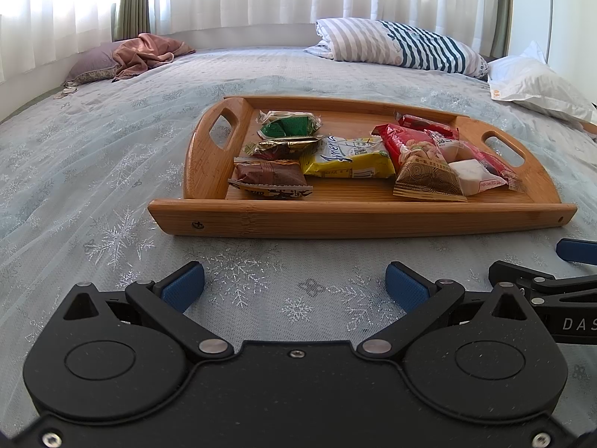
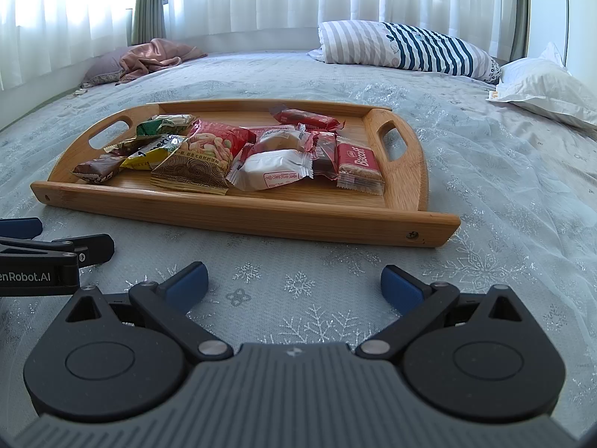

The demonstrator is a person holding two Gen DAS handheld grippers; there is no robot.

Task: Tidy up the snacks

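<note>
All the wrapped snack packets [image 2: 261, 149] lie inside the bamboo handled tray [image 2: 238, 211] on the bed; the left gripper [image 1: 294, 283] and the right gripper [image 2: 294, 282] hang near it, both wide open and empty, so this fits either a sorted tray or one waiting.

One wooden tray [image 2: 238, 211] lies on the bed [image 2: 485, 194], holding about ten wrapped snacks, though overlaps make the count unsure. Along the bed's far edge are three pillows, striped [image 2: 406, 48], white [image 2: 548, 86] and mauve [image 2: 106, 65].
</note>
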